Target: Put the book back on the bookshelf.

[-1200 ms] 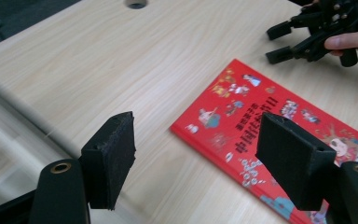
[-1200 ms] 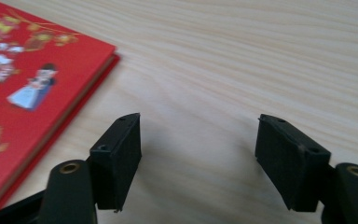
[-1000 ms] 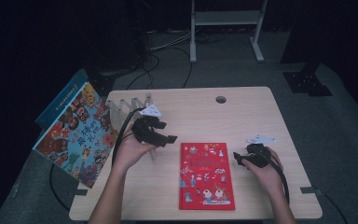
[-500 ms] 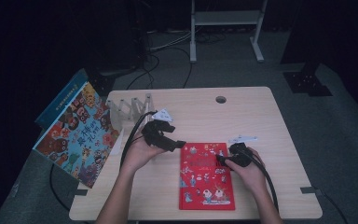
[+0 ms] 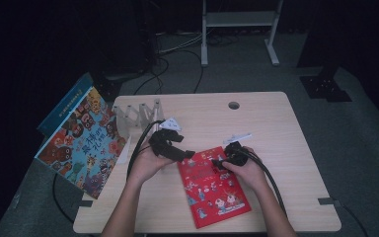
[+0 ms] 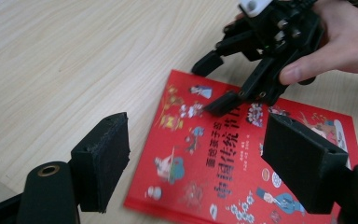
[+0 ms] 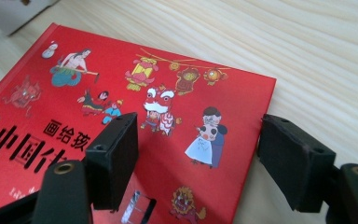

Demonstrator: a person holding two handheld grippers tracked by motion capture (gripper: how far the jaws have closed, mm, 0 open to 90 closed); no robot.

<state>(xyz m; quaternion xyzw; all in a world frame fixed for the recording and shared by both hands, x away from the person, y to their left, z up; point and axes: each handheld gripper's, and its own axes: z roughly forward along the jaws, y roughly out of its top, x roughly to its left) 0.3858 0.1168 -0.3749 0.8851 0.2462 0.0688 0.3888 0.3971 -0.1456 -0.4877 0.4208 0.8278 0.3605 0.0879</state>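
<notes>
red book (image 5: 214, 185) lying flat on table (image 5: 296, 148), long axis slanting toward near-right; left gripper (image 5: 190, 154) and right gripper (image 5: 216, 163) hovering over its far end, both jaws gaping wide.

Book (image 5: 214, 190) lying flat on table (image 5: 286, 133), near front edge. Rack (image 5: 137, 114) standing behind-left of it. Larger book (image 5: 81, 143) leaning off table's left edge, beside rack.

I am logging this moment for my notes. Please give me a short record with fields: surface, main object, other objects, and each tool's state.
surface: wooden table
main object: red book, flat, cover up
other objects: blue book leaning at table's left edge; folding rack
left tool: open, at red book's far left corner
right tool: open, over red book's top edge
</notes>
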